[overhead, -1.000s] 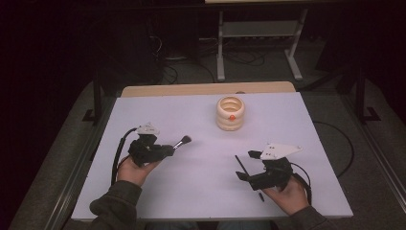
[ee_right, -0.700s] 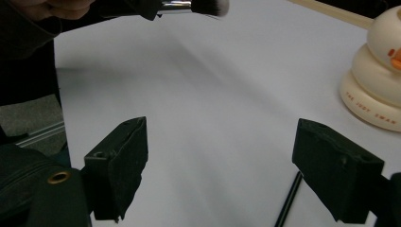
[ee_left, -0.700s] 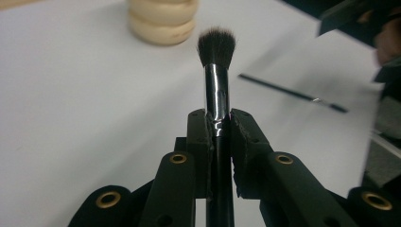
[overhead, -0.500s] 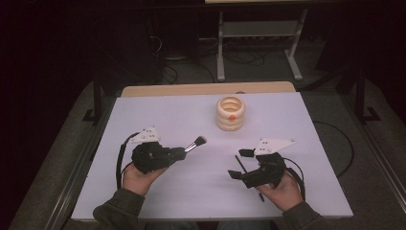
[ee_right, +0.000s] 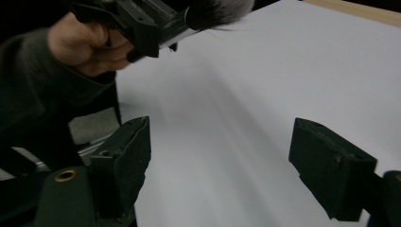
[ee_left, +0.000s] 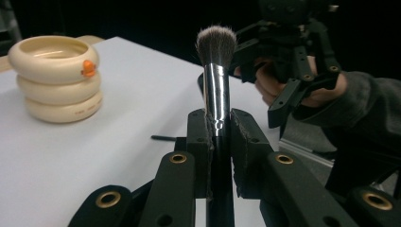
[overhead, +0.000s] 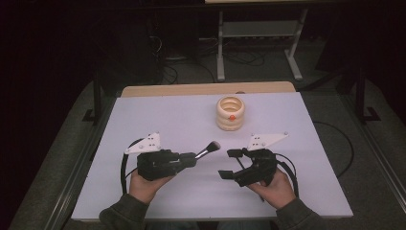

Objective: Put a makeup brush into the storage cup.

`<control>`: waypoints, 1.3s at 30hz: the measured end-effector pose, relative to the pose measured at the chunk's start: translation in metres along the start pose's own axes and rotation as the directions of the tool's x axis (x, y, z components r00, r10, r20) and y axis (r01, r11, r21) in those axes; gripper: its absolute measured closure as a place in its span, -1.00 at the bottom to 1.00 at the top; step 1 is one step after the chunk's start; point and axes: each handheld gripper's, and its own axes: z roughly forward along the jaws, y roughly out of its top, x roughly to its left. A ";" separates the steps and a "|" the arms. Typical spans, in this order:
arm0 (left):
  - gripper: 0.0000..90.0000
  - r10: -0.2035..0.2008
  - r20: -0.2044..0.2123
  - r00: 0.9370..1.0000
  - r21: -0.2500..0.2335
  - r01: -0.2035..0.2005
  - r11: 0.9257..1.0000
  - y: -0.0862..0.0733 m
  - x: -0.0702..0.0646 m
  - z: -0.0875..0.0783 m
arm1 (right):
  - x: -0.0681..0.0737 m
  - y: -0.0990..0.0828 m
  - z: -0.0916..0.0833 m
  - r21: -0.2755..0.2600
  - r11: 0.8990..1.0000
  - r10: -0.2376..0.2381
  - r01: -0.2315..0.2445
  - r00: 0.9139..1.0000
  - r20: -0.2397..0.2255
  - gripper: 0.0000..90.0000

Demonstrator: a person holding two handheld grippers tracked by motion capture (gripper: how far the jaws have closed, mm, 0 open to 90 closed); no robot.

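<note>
Here, at the near middle of the table:

Left gripper (overhead: 184, 160): clamped on the makeup brush (overhead: 207, 150), jaws pinching the dark handle just below the silver ferrule; held level and pointing right, bristles toward the other hand, probably to offer the brush for a handover or to carry it on toward the holder.

Makeup brush: lifted clear of the white table (overhead: 158, 120), between the two grippers, nearer the left; bristle head up and free of everything.

Right gripper (overhead: 231, 164): jaws spread wide with nothing between them, having just been closing a little; turned left to face the brush, likely readied to take the bristle end or the ferrule.

Ring holder (overhead: 231, 113): cream stack of three rings with a small orange knob, standing at the far middle, well apart from both hands; hollow top open, a likely place for the brush to go.

Left gripper view: shows the grip itself, both pads (ee_left: 200, 142) pressed flat on the handle, ferrule (ee_left: 216, 97) upright, and the right gripper (ee_left: 288, 61) just beyond the bristles; also a thin dark stick (ee_left: 163, 138) lying on the table.

Right gripper view: shows the two pads (ee_right: 126, 158) far apart over bare table, with the brush tip (ee_right: 215, 12) near the top, not yet between them.

High view: gives the layout that the gripper views lack, brush tip short of the right gripper, holder farther off.
</note>
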 end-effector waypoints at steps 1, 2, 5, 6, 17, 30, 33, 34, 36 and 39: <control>0.75 0.000 0.009 1.000 0.001 0.000 1.000 -0.001 0.000 0.000 | 0.000 0.000 0.000 0.000 1.000 0.000 0.000 1.000 0.000 -0.50; 0.75 0.003 0.015 1.000 -0.003 -0.003 1.000 -0.003 0.000 0.001 | 0.000 0.000 0.001 -0.009 1.000 0.000 0.000 1.000 -0.008 -0.49; 0.76 0.013 0.028 1.000 -0.003 -0.013 1.000 -0.005 0.000 0.002 | -0.001 0.002 0.005 -0.017 1.000 0.009 -0.010 0.999 -0.040 -0.44; 0.75 0.015 0.037 0.999 -0.005 -0.015 1.000 -0.006 0.000 0.002 | -0.001 0.002 0.006 -0.020 1.000 0.007 -0.008 0.999 -0.045 -0.43; 0.75 0.058 0.100 0.993 0.007 -0.059 0.998 -0.013 -0.002 0.011 | -0.001 0.007 0.017 -0.053 0.998 0.027 -0.036 0.987 -0.161 -0.17; 0.75 0.087 0.134 0.987 0.039 -0.093 0.995 -0.016 -0.001 0.020 | -0.004 0.006 0.019 -0.046 0.998 0.021 -0.032 0.976 -0.219 0.40; 0.75 0.089 0.134 0.987 0.040 -0.095 0.995 -0.016 -0.001 0.020 | -0.006 0.006 0.018 -0.054 0.998 0.027 -0.041 0.968 -0.249 0.61; 0.75 0.090 0.137 0.986 0.040 -0.096 0.995 -0.016 -0.001 0.020 | -0.007 0.006 0.018 -0.055 0.998 0.028 -0.044 0.966 -0.257 0.63; 0.75 0.095 0.143 0.985 0.050 -0.103 0.993 -0.016 -0.002 0.021 | -0.008 0.006 0.018 -0.049 0.998 0.033 -0.048 0.961 -0.276 0.67; 0.75 0.115 0.149 0.982 0.077 -0.127 0.989 -0.016 -0.004 0.025 | -0.009 0.007 0.017 -0.047 0.997 0.036 -0.053 0.951 -0.307 0.72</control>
